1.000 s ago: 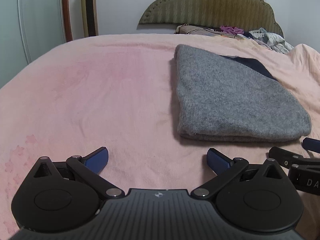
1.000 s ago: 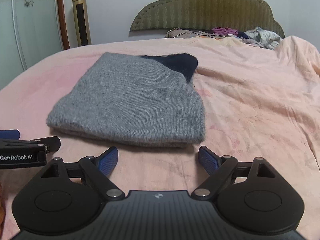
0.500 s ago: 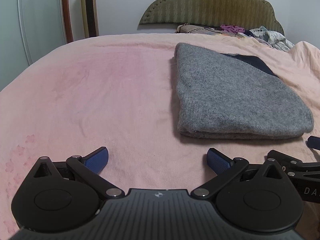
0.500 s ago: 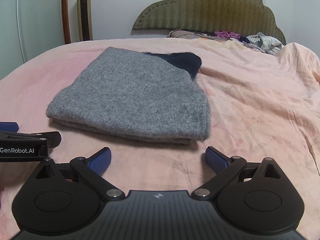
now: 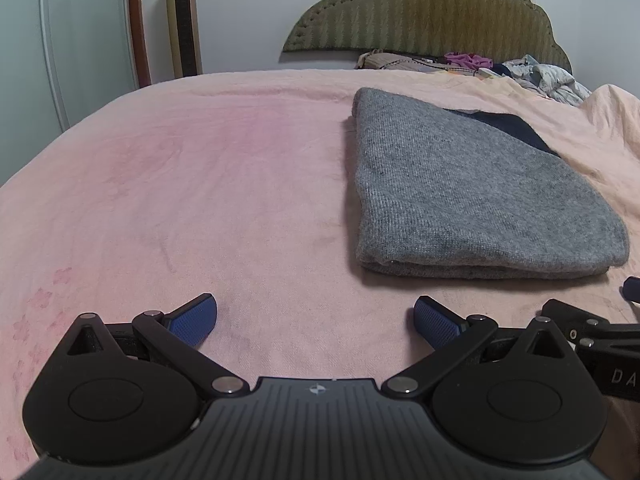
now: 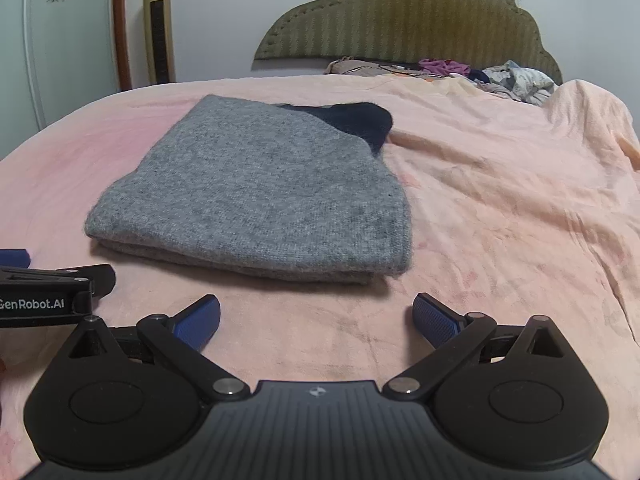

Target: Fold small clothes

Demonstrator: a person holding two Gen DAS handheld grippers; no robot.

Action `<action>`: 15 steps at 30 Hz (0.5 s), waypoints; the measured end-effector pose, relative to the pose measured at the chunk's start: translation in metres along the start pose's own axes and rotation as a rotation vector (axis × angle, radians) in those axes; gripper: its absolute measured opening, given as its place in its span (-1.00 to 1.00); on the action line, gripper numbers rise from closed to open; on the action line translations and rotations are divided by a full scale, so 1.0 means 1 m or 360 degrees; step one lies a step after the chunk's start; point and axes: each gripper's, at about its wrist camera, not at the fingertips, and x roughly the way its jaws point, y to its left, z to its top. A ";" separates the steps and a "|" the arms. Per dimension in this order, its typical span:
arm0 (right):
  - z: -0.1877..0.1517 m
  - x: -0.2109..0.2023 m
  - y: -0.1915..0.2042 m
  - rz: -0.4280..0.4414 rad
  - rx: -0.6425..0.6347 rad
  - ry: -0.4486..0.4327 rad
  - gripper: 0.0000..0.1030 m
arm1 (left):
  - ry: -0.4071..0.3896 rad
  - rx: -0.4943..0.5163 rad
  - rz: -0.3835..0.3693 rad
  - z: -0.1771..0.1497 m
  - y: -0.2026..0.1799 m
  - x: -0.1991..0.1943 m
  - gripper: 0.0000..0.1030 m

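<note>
Folded grey sweater (image 6: 256, 196) lies ahead of both spread, empty jaws. A careless snag could undo its layers

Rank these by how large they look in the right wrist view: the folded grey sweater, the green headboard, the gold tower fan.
1. Folded grey sweater, though its nearness to the camera inflates it.
2. Green headboard, close behind in apparent size, yet much farther away.
3. Gold tower fan, clearly smallest.

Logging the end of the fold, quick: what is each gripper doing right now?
Left gripper: open, holding nothing.
Right gripper: open, holding nothing, short of the folded grey garment.
</note>
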 end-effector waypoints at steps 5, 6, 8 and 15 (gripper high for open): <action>-0.001 0.000 -0.003 -0.0022 0.0039 0.0008 1.00 | -0.0011 0.0017 0.0021 -0.001 -0.003 -0.002 1.00; -0.001 0.000 -0.003 -0.0021 0.0039 0.0010 1.00 | -0.0008 0.0012 0.0017 -0.001 -0.003 -0.002 1.00; -0.001 0.001 -0.003 -0.0024 0.0037 0.0010 1.00 | 0.0000 -0.0005 0.0005 -0.001 -0.001 -0.001 1.00; -0.001 0.001 -0.002 -0.0029 0.0030 0.0011 1.00 | 0.0004 -0.0009 0.0001 0.000 -0.001 0.000 1.00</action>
